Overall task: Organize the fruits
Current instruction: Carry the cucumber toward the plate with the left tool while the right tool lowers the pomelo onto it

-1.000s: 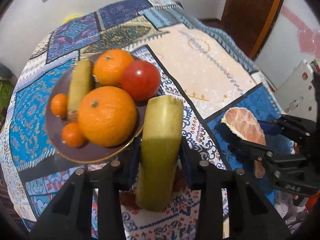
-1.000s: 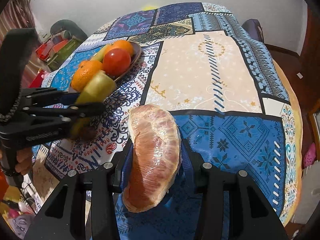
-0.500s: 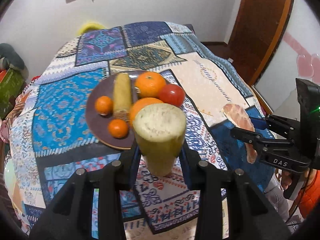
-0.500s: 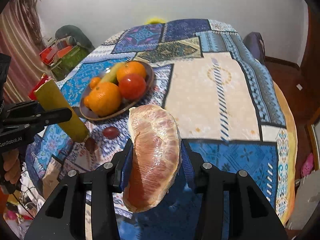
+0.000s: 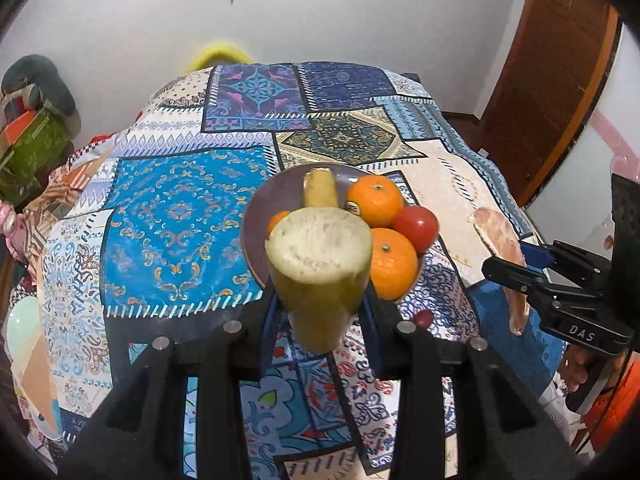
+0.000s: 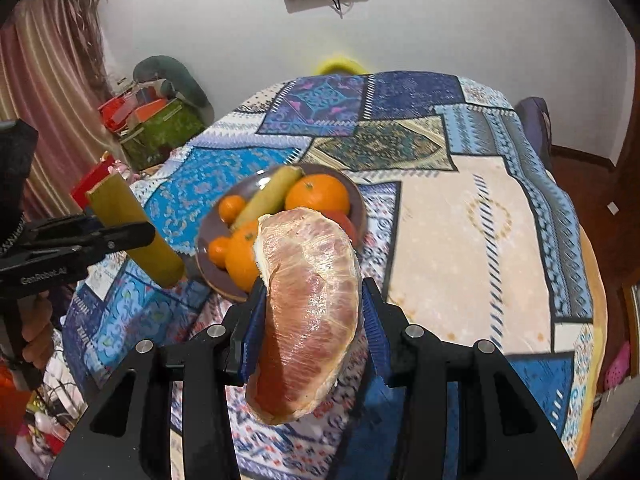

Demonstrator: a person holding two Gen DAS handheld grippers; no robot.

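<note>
My left gripper [image 5: 318, 308] is shut on a thick yellow-green stalk piece [image 5: 318, 268], its pale cut end facing the camera, held above the table in front of the brown plate [image 5: 256, 216]. The plate carries oranges [image 5: 392, 262], a red tomato [image 5: 416, 224], small tangerines and another yellow-green stalk [image 5: 320, 190]. My right gripper [image 6: 310, 312] is shut on a pink pomelo wedge [image 6: 308, 312] wrapped in film, raised over the table's near side. In the right wrist view the left gripper [image 6: 120, 236] holds its stalk [image 6: 132, 228] left of the plate [image 6: 360, 208].
A patchwork cloth [image 5: 180, 208] covers the round table. A small dark red fruit [image 5: 423, 317] lies on the cloth near the plate. Boxes and clutter [image 6: 156, 124] stand left of the table, a wooden door [image 5: 560, 80] on the right. A person's hand [image 6: 36, 328] grips the left handle.
Both grippers have risen and drawn back from the plate with their fruit still held. The plate now looks smaller and farther, and more of the table and wall shows.
</note>
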